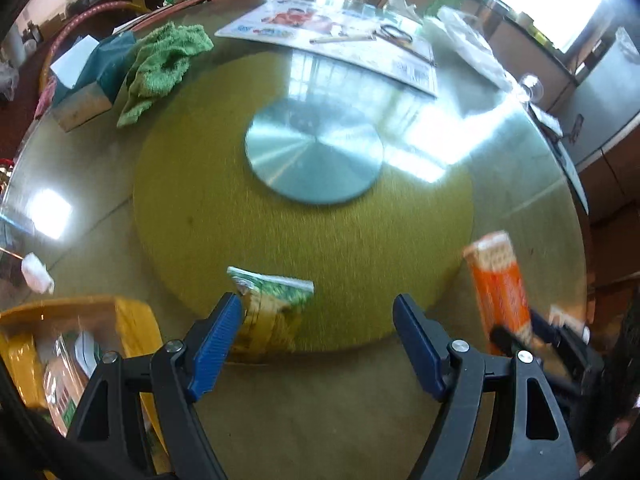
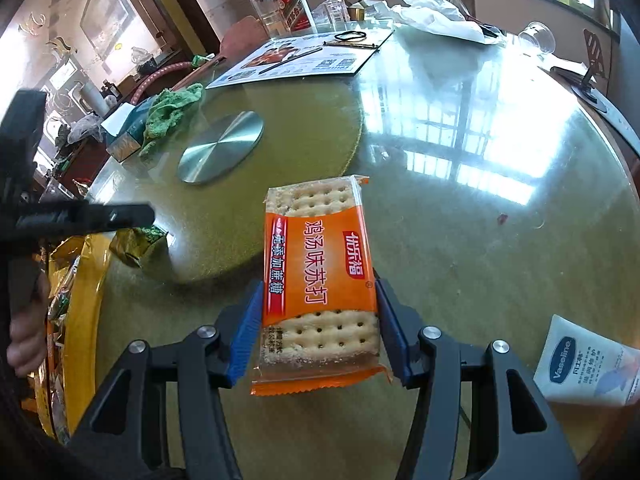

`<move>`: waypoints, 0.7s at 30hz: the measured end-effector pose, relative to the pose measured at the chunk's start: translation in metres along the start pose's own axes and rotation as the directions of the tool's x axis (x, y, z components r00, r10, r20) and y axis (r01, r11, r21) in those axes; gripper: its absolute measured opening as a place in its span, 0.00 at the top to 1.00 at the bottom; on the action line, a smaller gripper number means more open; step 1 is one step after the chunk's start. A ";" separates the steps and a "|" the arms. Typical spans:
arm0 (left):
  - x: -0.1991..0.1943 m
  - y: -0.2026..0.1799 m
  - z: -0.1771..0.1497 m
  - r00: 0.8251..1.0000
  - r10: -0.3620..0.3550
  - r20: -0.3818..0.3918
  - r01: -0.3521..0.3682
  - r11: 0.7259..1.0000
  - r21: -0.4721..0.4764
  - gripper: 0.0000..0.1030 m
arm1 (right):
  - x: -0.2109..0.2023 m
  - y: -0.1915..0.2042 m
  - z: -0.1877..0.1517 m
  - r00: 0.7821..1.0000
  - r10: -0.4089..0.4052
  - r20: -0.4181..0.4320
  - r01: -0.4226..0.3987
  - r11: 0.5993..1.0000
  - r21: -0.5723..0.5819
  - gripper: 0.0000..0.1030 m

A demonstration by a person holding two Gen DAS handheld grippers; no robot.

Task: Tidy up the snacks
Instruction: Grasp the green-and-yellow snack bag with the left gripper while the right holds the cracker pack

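My right gripper [image 2: 318, 312] is shut on an orange pack of soda crackers [image 2: 320, 264] and holds it above the glass table; the pack also shows at the right of the left wrist view [image 1: 500, 292]. My left gripper [image 1: 318, 320] is open, its left pad beside a green and yellow snack packet [image 1: 272, 312] that lies on the table; the packet also shows in the right wrist view [image 2: 138, 244]. A yellow box [image 1: 132, 320] holding several snack packs sits at the lower left, and also shows in the right wrist view [image 2: 86, 320].
A round glass table [image 2: 480, 220] carries a silver disc [image 1: 314, 152] on a green mat, a green cloth [image 1: 160, 64], a tissue box [image 1: 88, 92], a leaflet [image 1: 340, 40], bottles [image 2: 292, 8], a white bag [image 2: 436, 16] and a Vaseline tube [image 2: 584, 364].
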State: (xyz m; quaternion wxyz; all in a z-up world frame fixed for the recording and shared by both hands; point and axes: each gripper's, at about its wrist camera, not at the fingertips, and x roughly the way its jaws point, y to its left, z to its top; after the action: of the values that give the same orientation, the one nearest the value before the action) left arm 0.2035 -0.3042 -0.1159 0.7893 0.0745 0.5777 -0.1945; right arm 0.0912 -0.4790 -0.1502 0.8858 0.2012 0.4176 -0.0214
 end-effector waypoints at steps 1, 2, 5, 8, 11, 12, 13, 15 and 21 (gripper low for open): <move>0.004 -0.002 -0.003 1.000 0.029 -0.010 -0.029 0.999 0.018 0.24 | 0.000 0.000 0.000 1.000 -0.001 0.001 0.001 1.000 -0.001 0.45; 0.008 -0.004 -0.005 0.996 0.085 -0.015 -0.085 0.996 0.037 0.25 | 0.000 0.000 0.000 1.000 -0.002 0.001 0.002 1.000 -0.002 0.45; 0.013 0.002 -0.009 0.990 0.140 -0.008 -0.140 0.990 0.014 0.38 | 0.000 0.000 0.000 1.000 -0.005 0.004 0.005 1.000 -0.005 0.45; 0.013 0.007 -0.014 0.992 0.128 -0.013 -0.129 0.992 -0.018 0.57 | 0.000 0.000 -0.001 1.000 -0.003 0.005 0.003 1.000 -0.006 0.45; 0.017 0.007 -0.023 0.989 0.148 -0.004 -0.148 0.989 0.009 0.63 | 0.000 0.002 -0.001 1.000 -0.015 0.007 0.015 1.000 -0.016 0.45; 0.016 0.009 -0.025 0.989 0.145 0.010 -0.145 0.989 0.001 0.66 | 0.000 0.003 -0.002 1.000 -0.021 0.009 0.021 1.000 -0.022 0.45; 0.015 0.011 -0.026 0.989 0.148 0.014 -0.147 0.989 -0.017 0.68 | 0.001 0.004 -0.002 1.000 -0.028 0.011 0.028 0.999 -0.027 0.45; 0.010 0.019 -0.032 0.987 0.160 0.029 -0.158 0.986 -0.053 0.72 | 0.001 0.007 -0.003 0.999 -0.042 0.014 0.043 0.998 -0.039 0.45; -0.036 0.014 -0.062 0.976 0.148 0.160 -0.139 0.988 -0.066 0.73 | 0.003 0.017 -0.005 0.999 -0.035 0.018 0.037 0.995 -0.093 0.46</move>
State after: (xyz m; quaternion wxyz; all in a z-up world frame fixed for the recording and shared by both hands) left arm 0.1453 -0.2624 -0.1038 0.8479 0.0780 0.5089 -0.1266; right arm 0.0931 -0.4612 -0.1498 0.8972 0.1517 0.4143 -0.0194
